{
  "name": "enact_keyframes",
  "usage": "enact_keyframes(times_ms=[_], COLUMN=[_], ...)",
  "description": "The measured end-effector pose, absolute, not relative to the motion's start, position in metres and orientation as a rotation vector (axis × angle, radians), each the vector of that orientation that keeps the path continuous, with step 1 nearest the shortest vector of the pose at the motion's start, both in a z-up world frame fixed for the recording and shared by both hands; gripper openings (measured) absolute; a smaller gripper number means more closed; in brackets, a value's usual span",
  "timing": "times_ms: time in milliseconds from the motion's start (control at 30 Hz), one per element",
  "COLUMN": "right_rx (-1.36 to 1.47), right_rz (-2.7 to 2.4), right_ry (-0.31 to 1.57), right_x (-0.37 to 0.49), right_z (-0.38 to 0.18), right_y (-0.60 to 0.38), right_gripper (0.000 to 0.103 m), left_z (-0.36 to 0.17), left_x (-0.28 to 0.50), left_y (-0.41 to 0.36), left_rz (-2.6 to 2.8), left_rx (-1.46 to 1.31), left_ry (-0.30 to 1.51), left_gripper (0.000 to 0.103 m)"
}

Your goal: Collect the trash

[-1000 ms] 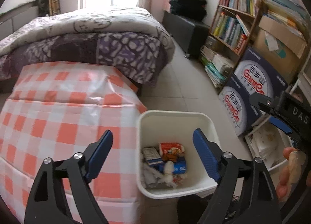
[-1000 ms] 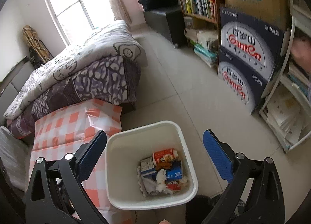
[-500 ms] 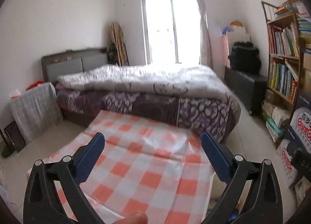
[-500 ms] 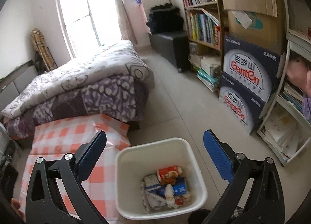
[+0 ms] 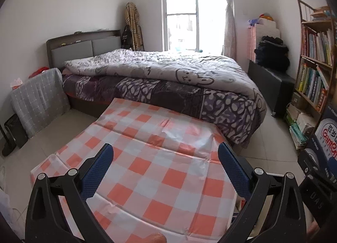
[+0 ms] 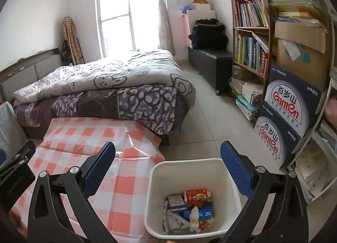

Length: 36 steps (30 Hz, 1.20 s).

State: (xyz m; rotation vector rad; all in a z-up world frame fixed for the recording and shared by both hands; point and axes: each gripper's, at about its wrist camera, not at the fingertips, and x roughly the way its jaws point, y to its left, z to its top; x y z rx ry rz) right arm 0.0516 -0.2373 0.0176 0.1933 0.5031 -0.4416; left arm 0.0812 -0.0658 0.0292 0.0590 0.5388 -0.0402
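Swinging up off the bin [image 6: 192,198], the left gripper [image 5: 164,171] now looks across the checked cloth [image 5: 147,158], jaws wide apart and empty. Right gripper [image 6: 168,171] hangs over the bin, jaws also apart, nothing held. Trash [image 6: 189,207] lies in the bin bottom. No litter shows on the cloth, so scan slowly before reaching.

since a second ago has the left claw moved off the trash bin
Yes. The left claw swung up and away from the bin, now open over the checkered cloth, facing the bed.
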Motion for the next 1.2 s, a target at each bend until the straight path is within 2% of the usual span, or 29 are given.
enact_keyframes(times_ms=[733, 1200], right_rx=[0.223, 0.25], right_rz=[-0.385, -0.396], right_ry=[0.564, 0.582], right_x=[0.074, 0.074], right_z=[0.005, 0.0], right_y=[-0.202, -0.208], right_gripper=[0.096, 0.096], left_z=[0.014, 0.01], left_x=[0.088, 0.09], left_y=[-0.02, -0.025], left_rz=[0.036, 0.011], left_rx=[0.056, 0.08], left_ry=[0.605, 0.606], left_gripper=[0.096, 0.096])
